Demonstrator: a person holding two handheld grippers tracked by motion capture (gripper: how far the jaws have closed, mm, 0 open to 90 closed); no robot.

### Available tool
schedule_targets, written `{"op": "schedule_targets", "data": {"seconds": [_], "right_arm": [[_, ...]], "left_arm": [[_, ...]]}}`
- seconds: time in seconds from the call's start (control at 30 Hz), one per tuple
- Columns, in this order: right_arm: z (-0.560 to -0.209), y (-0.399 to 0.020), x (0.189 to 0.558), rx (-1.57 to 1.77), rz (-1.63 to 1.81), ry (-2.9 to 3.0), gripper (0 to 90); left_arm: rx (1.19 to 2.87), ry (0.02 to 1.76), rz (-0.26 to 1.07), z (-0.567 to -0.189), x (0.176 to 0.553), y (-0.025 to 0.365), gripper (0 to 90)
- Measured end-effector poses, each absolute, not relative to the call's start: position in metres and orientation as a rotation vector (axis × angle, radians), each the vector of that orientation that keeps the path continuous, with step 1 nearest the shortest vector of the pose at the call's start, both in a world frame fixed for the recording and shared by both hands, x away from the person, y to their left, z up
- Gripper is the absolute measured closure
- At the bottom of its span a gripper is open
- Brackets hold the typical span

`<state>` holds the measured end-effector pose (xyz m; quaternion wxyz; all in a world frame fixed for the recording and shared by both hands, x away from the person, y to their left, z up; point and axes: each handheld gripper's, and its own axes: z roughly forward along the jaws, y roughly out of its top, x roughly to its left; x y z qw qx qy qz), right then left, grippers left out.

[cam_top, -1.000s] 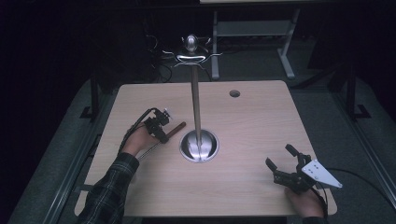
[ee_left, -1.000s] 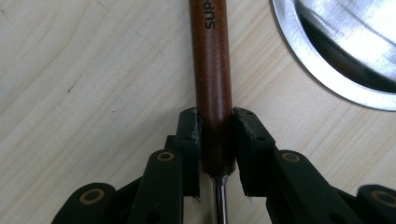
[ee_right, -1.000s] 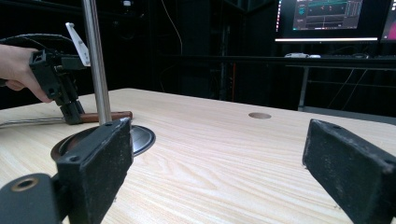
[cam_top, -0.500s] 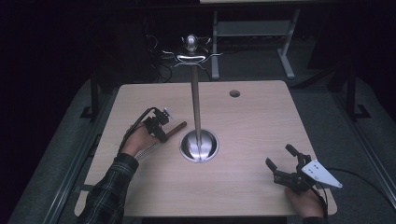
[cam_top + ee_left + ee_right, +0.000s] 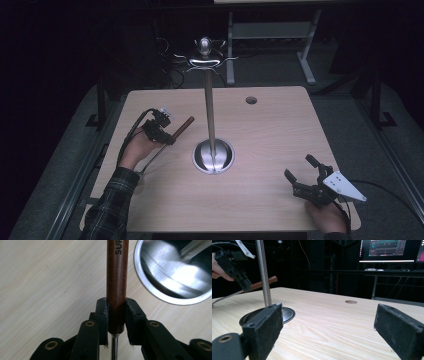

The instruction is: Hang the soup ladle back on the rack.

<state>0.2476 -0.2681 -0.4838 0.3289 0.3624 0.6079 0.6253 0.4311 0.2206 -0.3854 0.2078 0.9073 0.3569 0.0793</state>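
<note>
A utensil with a brown wooden handle (image 5: 183, 125) and a thin metal shaft is held by my left gripper (image 5: 167, 135) at the table's left. In the left gripper view the jaws are shut on the handle (image 5: 117, 285) near where the shaft enters, and it points toward the stand's base (image 5: 175, 270). A steel stand with a tall pole (image 5: 210, 110), round base (image 5: 213, 156) and hooked top (image 5: 205, 60) rises from the table's middle. At the front right corner my right gripper (image 5: 299, 168) is open and holds nothing (image 5: 334, 325).
A small round hole (image 5: 251, 100) sits in the wooden tabletop (image 5: 270, 135) at the back right. In the right gripper view the pole (image 5: 263, 272) and my left gripper (image 5: 234, 267) stand at the left, with lit monitors (image 5: 387, 250) behind the table.
My left gripper has lifted and drawn back a little to the left, raising the handle's tip. The right gripper has stayed put.
</note>
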Motion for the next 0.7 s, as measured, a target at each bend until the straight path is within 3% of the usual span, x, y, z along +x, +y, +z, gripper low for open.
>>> {"op": "schedule_targets", "data": {"seconds": [0.27, 0.7], "right_arm": [[-0.484, -0.268, 0.248, 0.948, 1.636, 1.591, 8.0], [-0.484, -0.268, 0.248, 0.948, 1.636, 1.591, 8.0]], "left_arm": [[2.391, 0.950, 0.302, -0.361, 0.411, 0.232, 74.0], [2.157, 0.895, 0.291, -0.343, 0.386, 0.261, 74.1]]}}
